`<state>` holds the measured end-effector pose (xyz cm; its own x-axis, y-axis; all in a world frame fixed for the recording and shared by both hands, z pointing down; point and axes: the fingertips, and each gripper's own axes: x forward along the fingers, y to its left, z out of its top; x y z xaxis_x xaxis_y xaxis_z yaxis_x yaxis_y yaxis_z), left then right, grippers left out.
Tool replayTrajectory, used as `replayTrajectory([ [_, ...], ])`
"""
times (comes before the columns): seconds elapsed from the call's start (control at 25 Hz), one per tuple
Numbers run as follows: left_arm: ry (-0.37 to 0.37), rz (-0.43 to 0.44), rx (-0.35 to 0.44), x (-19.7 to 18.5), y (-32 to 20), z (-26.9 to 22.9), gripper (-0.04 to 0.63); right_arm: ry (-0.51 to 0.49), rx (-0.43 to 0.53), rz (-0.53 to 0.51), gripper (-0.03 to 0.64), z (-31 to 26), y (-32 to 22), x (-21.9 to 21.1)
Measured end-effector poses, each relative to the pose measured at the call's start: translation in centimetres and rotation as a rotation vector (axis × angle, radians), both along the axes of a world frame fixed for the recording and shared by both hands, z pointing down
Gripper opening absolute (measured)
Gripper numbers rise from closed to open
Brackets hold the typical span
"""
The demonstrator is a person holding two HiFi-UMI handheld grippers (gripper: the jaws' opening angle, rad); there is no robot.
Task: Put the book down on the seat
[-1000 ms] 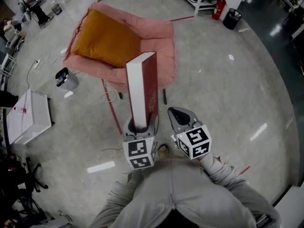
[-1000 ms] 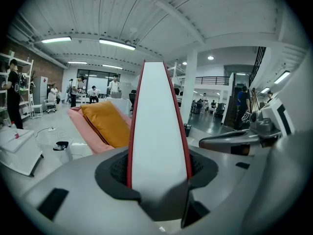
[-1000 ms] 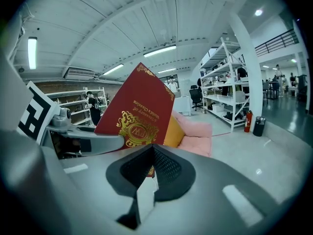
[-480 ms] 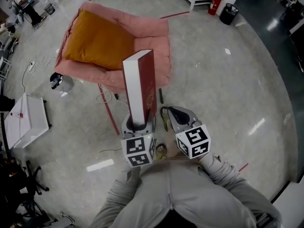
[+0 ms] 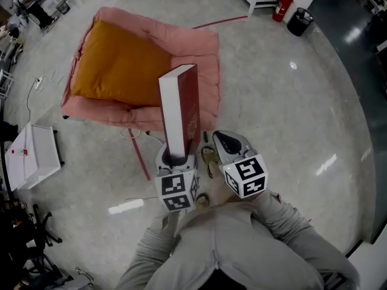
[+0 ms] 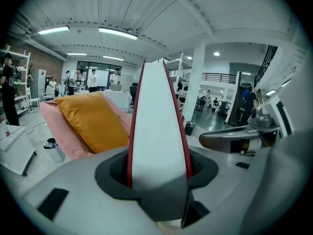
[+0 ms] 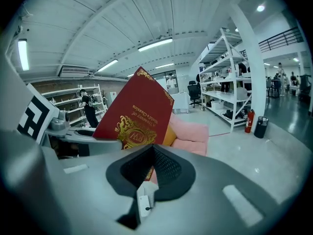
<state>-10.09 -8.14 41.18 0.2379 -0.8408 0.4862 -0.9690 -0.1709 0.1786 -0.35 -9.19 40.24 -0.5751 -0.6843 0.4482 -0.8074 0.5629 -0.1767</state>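
book: red cover, white page edge, upright, above the floor near the front edge of the seat, not on it | left tool: jaws wide, clamped on book's lower end | right tool: jaws together, empty, just right of book | seat: pink, orange cushion on it

light: bright ceiling strips | glare: streaks on floor | edges: fisheye-bent, dark corners | focus: sharp
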Motion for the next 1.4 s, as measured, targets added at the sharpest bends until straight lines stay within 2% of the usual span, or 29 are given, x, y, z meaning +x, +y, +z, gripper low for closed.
replayTrajectory([
  [0.24, -0.011, -0.009, -0.035, 0.5, -6.7, 1.7, 0.239, 0.006, -0.033, 0.008, 0.000, 1.3, -6.1, 0.5],
  [0.72, -0.035, -0.038, -0.192, 0.7, -16.2, 9.7, 0.239, -0.007, -0.135, 0.026, 0.000, 6.4, -15.8, 0.7],
  [0.92, -0.039, -0.057, -0.284, 1.2, -18.8, 14.2, 0.239, 0.000, -0.193, 0.029, 0.000, 9.8, -18.1, 1.4],
  [1.4, 0.000, -0.076, -0.394, 1.5, -25.1, 23.2, 0.239, 0.013, -0.305, 0.054, 0.000, 18.0, -22.3, 2.1],
])
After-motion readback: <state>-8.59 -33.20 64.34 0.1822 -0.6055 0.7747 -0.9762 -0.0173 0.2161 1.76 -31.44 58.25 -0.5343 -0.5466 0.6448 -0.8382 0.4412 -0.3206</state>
